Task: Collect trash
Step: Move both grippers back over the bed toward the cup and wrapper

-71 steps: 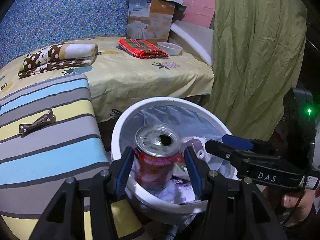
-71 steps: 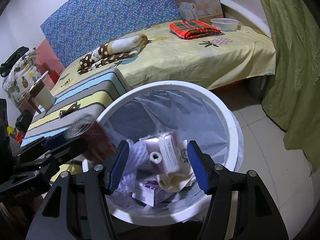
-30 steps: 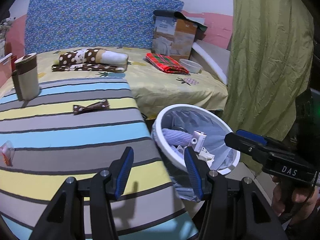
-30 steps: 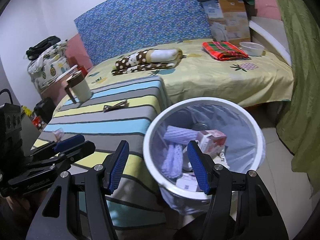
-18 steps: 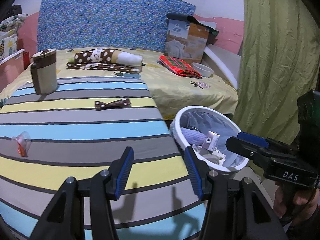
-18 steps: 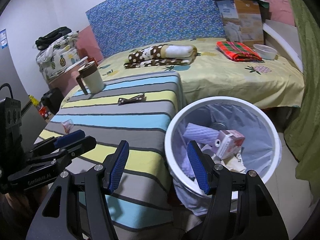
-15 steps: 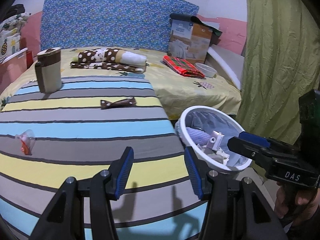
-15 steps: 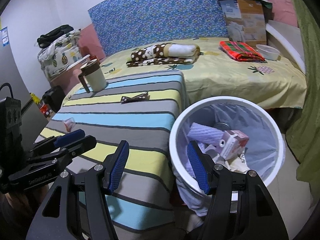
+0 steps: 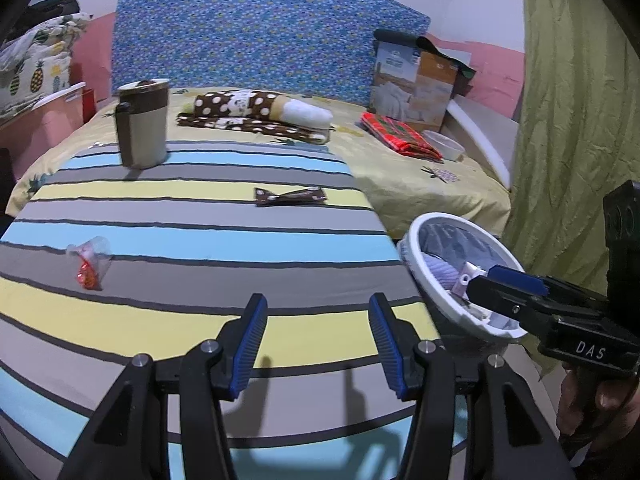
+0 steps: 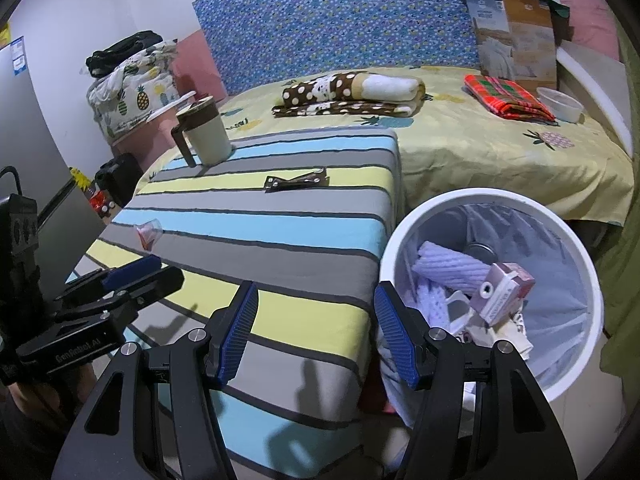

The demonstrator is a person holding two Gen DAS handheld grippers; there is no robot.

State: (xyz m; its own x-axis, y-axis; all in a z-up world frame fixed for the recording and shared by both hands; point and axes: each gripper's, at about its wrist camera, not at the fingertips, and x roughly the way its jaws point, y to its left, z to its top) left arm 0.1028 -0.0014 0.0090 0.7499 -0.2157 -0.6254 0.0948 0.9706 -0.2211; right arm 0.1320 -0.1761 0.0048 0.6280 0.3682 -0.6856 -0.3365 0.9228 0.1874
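We see the striped counter [image 9: 200,240] beside the white bin [image 10: 592,280], which holds trash. On the counter stand a mug [image 9: 142,124], a brown wrapper [image 9: 290,196] and a small clear wrapper [image 9: 90,262]. Our left tool [image 9: 316,336] and right tool [image 10: 316,336] hang above the counter, both apart and empty.

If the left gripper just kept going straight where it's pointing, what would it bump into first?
Probably the striped tablecloth, bare at that spot. The left gripper is open and empty, angled down at it. The brown wrapper lies farther on.
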